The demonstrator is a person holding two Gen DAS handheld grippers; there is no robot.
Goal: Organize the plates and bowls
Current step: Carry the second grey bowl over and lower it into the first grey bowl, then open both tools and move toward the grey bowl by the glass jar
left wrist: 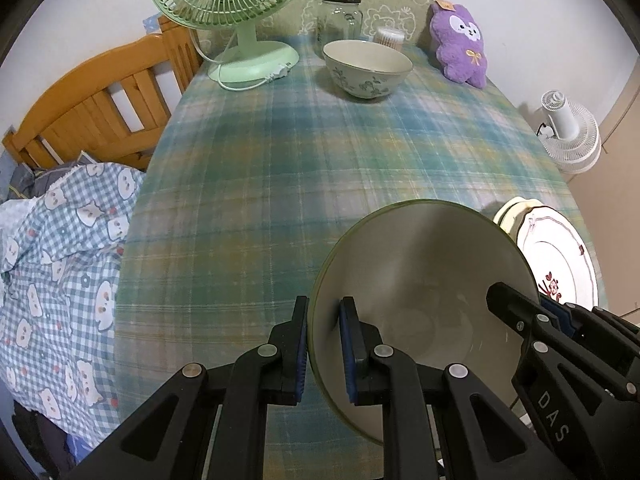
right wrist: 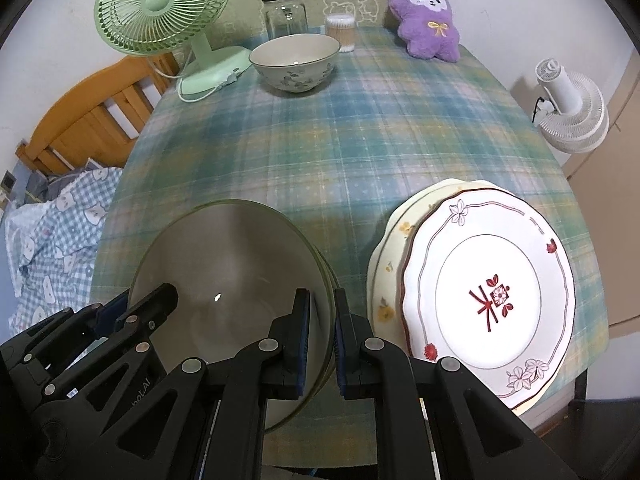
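A large pale bowl with a green rim [left wrist: 424,280] [right wrist: 228,256] is near the front of the plaid table, held by both grippers. My left gripper [left wrist: 324,320] is shut on its left rim, one finger inside and one outside. My right gripper [right wrist: 322,312] is shut on the opposite, right rim; it also shows in the left wrist view [left wrist: 532,308]. A smaller flowered bowl [left wrist: 367,68] [right wrist: 295,63] stands at the far end. Two stacked plates [right wrist: 488,292] [left wrist: 560,260], a white one with red flowers over a yellowish one, lie right of the held bowl.
At the far end of the table [left wrist: 320,160] stand a green fan [left wrist: 228,4], a glass jar [left wrist: 342,14], a cotton-swab tub [left wrist: 389,38] and a purple plush toy [left wrist: 460,46]. A wooden bed frame [left wrist: 92,108] with checked bedding is left; a white fan [left wrist: 568,136] stands on the floor right.
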